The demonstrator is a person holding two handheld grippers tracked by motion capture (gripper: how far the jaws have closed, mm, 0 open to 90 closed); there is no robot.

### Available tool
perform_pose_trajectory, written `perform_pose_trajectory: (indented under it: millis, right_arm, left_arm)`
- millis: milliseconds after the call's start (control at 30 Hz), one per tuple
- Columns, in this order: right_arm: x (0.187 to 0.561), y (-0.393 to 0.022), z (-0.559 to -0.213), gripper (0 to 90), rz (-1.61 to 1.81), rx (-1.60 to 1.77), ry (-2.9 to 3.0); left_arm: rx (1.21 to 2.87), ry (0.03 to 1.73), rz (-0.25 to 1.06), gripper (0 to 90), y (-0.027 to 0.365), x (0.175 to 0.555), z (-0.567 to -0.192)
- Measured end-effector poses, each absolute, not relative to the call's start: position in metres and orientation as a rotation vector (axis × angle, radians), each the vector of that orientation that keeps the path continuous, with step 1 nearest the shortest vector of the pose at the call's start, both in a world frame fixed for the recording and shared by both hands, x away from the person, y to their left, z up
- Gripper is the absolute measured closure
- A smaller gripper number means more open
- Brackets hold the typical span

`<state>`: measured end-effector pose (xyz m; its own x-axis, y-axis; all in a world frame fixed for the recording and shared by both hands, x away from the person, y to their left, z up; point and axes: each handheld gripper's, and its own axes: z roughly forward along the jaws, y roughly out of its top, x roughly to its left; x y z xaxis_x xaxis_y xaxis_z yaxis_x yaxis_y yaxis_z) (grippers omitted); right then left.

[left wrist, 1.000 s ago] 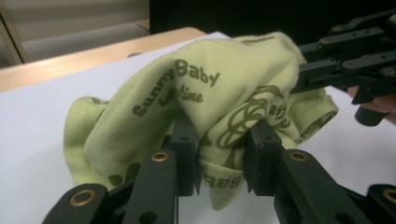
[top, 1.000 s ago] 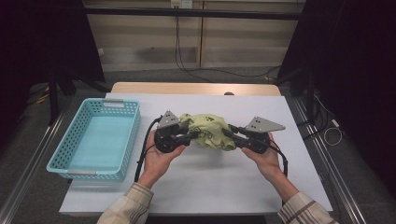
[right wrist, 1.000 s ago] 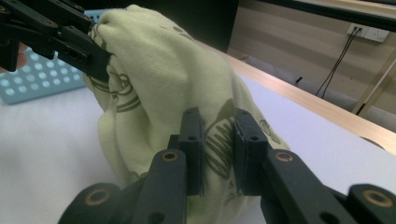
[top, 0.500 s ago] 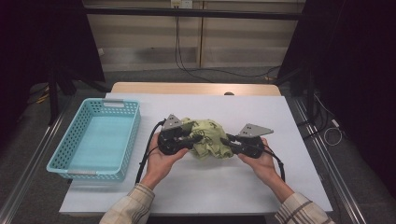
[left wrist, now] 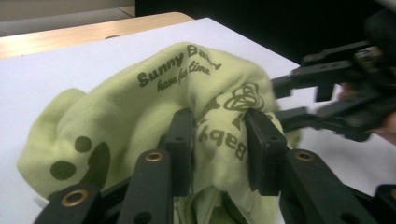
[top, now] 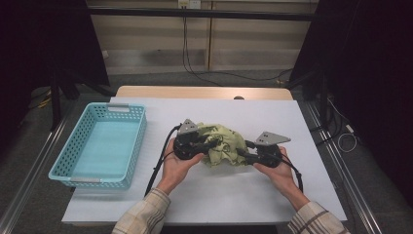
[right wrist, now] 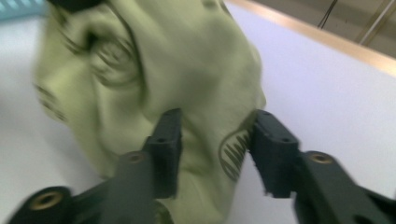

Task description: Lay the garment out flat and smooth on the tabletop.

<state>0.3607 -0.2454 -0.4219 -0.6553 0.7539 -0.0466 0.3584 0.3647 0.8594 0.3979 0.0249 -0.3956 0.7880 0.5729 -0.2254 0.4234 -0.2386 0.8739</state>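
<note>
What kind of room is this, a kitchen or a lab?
Most likely a lab or recording studio, not a kitchen. A white table stands between black curtains, cables hang down the back wall, and someone handles a green printed cloth beside a turquoise basket.

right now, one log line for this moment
item: crumpled light-green printed cloth | left hand-held gripper: gripping cloth | right hand-held gripper: jaws just opening around cloth

White-topped table [top: 204,195] with a bare wooden strip along the far edge, centre of frame. Turquoise perforated basket [top: 63,168] resting on it at left, overhanging the left edge slightly. Crumpled pale-green printed cloth [top: 225,146] lying mid-table, well apart from the basket. Small dark object [top: 238,97] at far edge, too small to identify.
</note>
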Motion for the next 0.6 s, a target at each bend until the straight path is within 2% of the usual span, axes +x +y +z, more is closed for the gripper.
perform_pose_trajectory:
  millis: [33,167,400,600]
  right_arm:
    - [0.358,-0.245,-0.418,44.8,1.252,0.968,2.181]
    - [0.35,-0.243,-0.407,35.4,1.295,0.962,2.134]
    - [0.345,-0.243,-0.392,36.3,1.369,0.924,2.098]
    - [0.351,-0.229,-0.413,33.9,1.311,0.924,2.226]
  left_arm:
    - [1.87,0.762,0.161,66.8,0.024,0.399,-0.395]
    - [1.858,0.779,0.159,66.1,0.015,0.402,-0.395]
    - [1.844,0.791,0.134,63.9,0.0,0.407,-0.4]
    - [1.825,0.79,0.131,61.1,-0.014,0.407,-0.397]
